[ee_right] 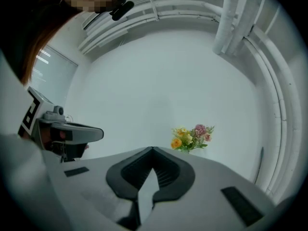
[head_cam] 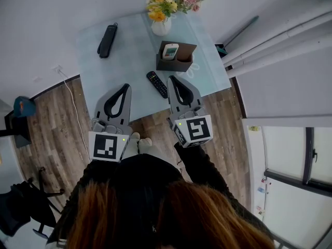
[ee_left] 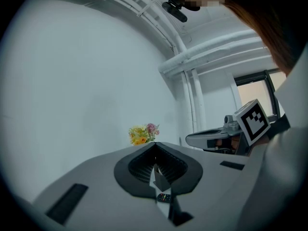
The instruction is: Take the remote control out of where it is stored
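On the table (head_cam: 129, 61), remote (head_cam: 156, 84) lies left of right gripper's (head_cam: 173, 79) fingers (head_cam: 191, 93).

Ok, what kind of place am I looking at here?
Probably an indoor room, home or office, dressed like a living corner: a small table with a vase of flowers and a remote holder, a wood-plank floor, and bare white pipes along the wall.
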Available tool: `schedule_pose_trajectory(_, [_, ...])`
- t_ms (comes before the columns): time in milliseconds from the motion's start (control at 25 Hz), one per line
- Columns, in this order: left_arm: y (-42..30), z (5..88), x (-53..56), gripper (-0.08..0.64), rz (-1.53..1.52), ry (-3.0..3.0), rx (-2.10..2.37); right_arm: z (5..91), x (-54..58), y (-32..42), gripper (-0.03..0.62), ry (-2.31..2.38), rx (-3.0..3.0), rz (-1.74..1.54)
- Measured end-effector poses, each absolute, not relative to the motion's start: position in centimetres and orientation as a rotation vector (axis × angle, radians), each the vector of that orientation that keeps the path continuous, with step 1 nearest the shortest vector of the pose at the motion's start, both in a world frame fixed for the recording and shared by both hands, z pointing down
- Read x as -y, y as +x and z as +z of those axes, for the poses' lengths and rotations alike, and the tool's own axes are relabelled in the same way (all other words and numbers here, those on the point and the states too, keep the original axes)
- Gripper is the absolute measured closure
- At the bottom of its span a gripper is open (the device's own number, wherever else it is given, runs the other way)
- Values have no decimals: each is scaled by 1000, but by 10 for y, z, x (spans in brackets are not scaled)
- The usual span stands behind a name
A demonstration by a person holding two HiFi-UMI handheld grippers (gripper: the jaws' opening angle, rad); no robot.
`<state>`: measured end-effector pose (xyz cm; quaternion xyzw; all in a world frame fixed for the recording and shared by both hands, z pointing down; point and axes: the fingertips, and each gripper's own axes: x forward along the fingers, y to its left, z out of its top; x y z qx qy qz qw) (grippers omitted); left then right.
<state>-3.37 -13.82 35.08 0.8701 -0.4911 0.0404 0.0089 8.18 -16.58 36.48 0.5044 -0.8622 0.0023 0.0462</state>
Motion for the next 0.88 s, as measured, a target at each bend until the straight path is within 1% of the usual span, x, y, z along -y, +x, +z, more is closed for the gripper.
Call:
schedule_pose_trajectory(480, [-27,349,139,555,136,2749,1519,332,139,88,578,1569,2673,-30])
schedule_pose_trajectory(880, [-24,347,137,555,148,2768,1516,332,136,84,578,1553,2675,-33])
